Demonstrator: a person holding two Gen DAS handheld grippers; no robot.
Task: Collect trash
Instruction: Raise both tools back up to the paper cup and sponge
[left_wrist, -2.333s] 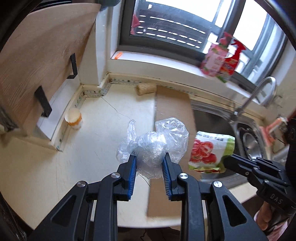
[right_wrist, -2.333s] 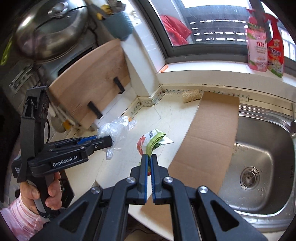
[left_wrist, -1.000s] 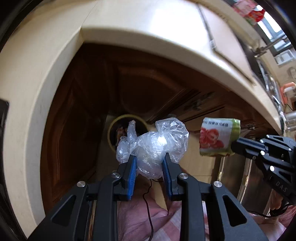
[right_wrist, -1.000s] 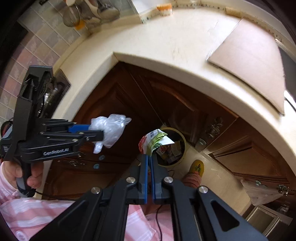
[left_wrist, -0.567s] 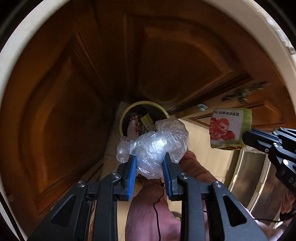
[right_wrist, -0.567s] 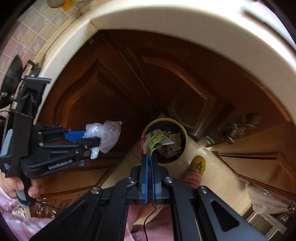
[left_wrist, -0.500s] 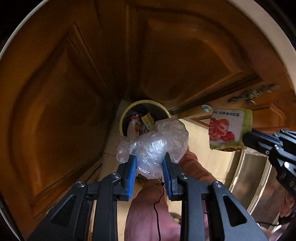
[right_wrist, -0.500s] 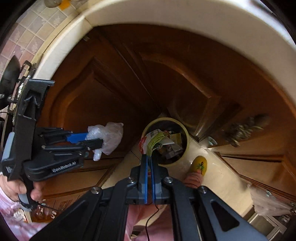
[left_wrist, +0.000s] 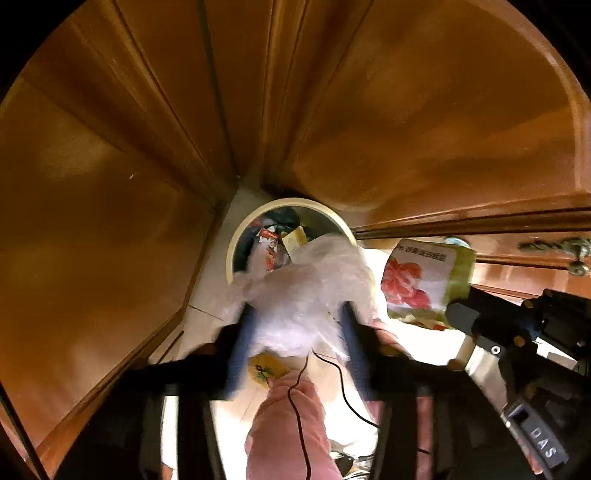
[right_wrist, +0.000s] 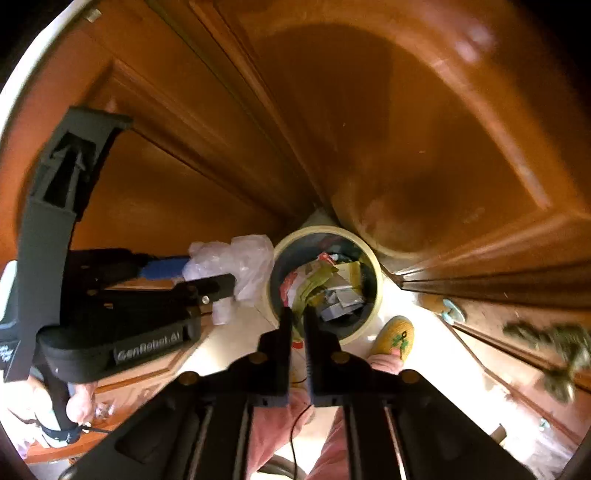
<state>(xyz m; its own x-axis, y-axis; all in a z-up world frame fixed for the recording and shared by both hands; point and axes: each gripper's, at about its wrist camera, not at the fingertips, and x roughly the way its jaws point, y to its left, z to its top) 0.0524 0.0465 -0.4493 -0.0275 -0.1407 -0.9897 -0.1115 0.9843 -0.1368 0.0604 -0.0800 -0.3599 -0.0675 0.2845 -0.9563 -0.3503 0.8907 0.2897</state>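
Observation:
A crumpled clear plastic bag (left_wrist: 303, 299) sits between the blurred blue fingers (left_wrist: 242, 343) of my left gripper (left_wrist: 296, 310), whose jaws are opening wide and no longer squeeze it. It hangs just beside and above a round cream-rimmed trash bin (left_wrist: 288, 201), part full of wrappers. My right gripper (right_wrist: 299, 314) points down over the bin (right_wrist: 325, 229). Its jaws are starting to open but still pinch a red, white and green snack packet (right_wrist: 301, 284). In the left wrist view that packet (left_wrist: 421, 280) stands at the right gripper's tip (left_wrist: 456, 314). From the right wrist view I see the left gripper (right_wrist: 208, 275) and bag (right_wrist: 240, 264).
Brown wooden cupboard doors (left_wrist: 424, 129) close in around the bin in a floor corner. A metal door handle (right_wrist: 546, 343) sticks out at the right. A person's pink trouser leg (left_wrist: 284, 424) and yellow slipper (right_wrist: 393, 334) stand on the pale floor beside the bin. A thin black cable (left_wrist: 343, 387) dangles.
Both grippers have dropped from the counter down toward the bin, which now looks larger. The left jaws have spread apart around the bag. The right jaws have parted slightly.

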